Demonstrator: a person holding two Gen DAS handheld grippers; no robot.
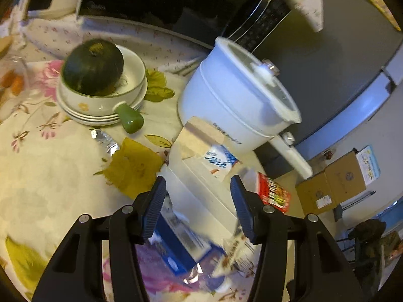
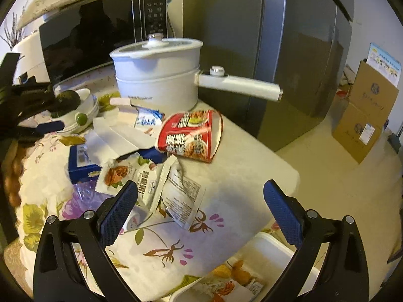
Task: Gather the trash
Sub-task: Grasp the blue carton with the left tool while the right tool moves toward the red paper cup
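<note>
Trash lies heaped on the flowered tablecloth: a red instant-noodle cup on its side, a flattened white carton, a blue box and snack wrappers. My left gripper hovers open above the white carton and blue box, with the red cup just right of its right finger. A silver foil wrapper lies further left. My right gripper stands wide open over the wrappers, with nothing between its fingers. One blue pad of the left gripper shows at the right wrist view's left edge.
A white electric pot with a long handle stands behind the trash, before a microwave. A green squash sits in a bowl on stacked plates. A white bin holding a packet is below the table's near edge. Fridge and cardboard boxes are right.
</note>
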